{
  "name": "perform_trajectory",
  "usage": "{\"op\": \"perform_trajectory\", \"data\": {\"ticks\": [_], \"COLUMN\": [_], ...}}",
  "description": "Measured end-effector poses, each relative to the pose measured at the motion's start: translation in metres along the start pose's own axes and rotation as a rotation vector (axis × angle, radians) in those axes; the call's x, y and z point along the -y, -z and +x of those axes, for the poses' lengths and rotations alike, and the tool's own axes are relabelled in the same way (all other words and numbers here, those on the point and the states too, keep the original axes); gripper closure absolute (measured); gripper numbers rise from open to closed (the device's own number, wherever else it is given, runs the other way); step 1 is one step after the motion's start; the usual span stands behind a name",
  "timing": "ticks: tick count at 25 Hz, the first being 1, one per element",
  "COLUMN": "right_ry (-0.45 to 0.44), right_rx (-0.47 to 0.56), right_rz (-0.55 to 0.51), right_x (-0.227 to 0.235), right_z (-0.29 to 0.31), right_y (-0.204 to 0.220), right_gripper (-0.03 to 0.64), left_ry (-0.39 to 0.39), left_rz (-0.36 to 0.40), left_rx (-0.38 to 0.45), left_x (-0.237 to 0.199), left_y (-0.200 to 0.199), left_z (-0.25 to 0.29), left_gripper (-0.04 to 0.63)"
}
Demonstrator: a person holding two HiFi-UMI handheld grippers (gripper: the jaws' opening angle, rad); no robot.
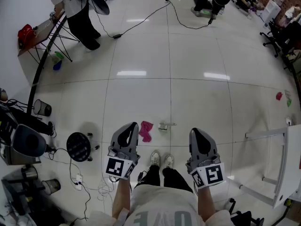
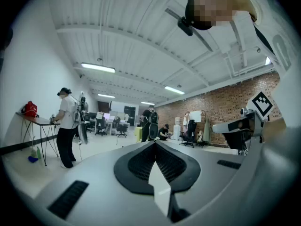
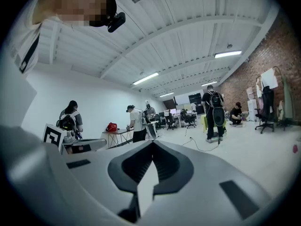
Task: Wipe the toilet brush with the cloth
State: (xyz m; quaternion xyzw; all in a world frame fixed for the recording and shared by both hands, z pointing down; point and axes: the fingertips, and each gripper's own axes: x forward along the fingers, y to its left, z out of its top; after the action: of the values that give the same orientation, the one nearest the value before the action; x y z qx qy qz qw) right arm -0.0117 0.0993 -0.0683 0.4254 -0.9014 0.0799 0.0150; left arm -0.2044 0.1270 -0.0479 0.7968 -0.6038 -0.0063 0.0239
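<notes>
A person stands on a pale tiled floor with a gripper in each hand, both held level and side by side above their shoes. The left gripper has its jaws pressed together with nothing between them. The right gripper is likewise closed and empty. On the floor just beyond the shoes lies a crumpled pink cloth. Just to its right, not touching it, a small pale toilet brush lies on its side. A black stool stands to the left and a white table to the right. At the far left another person stands at a folding table.
</notes>
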Motion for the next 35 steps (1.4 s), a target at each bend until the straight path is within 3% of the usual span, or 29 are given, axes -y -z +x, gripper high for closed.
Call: {"op": "perform_trajectory", "data": {"ticks": [5,8,11,14,20,25,30,35], "right_ry": [-0.024,-0.030,-0.043,-0.069,-0.099,-0.121,-0.173,-0.224], "right_rx": [0.004,0.005,-0.018,-0.070,-0.037,-0.002,-0.047,-0.047], "right_rz": [0.002,-0.016,-0.015,0.000,0.046,0.028,0.034,0.109], "right_x": [0.014,0.024,0.028,0.037,0.079,0.106,0.098,0.084], "right_z": [0.002,0.011,0.025,0.045,0.095,0.117,0.129,0.144], "right_y": [0.042,0.093,0.171,0.280,0.496,0.627,0.707,0.722], "right_gripper": [0.618,0.618,0.618,0.618,0.618,0.618,0.618,0.618], "left_ry": [-0.012,-0.004,-0.020,-0.050,-0.076,-0.083,-0.123,-0.147], "left_rz": [-0.048,-0.021,-0.027,-0.067,0.012,0.028,0.036,0.022], "left_rx": [0.022,0.032,0.009,0.007,-0.018,0.034,0.042,0.040], "left_x": [0.011,0.005,-0.011,-0.028,-0.077,-0.094,-0.112,-0.117], "left_y": [0.029,0.086,0.169,0.263,0.493,0.621,0.689,0.695], "left_z": [0.003,0.010,0.015,0.019,0.040,0.047,0.033,0.028], "left_gripper": [0.594,0.594,0.594,0.594,0.594,0.594,0.594,0.594]}}
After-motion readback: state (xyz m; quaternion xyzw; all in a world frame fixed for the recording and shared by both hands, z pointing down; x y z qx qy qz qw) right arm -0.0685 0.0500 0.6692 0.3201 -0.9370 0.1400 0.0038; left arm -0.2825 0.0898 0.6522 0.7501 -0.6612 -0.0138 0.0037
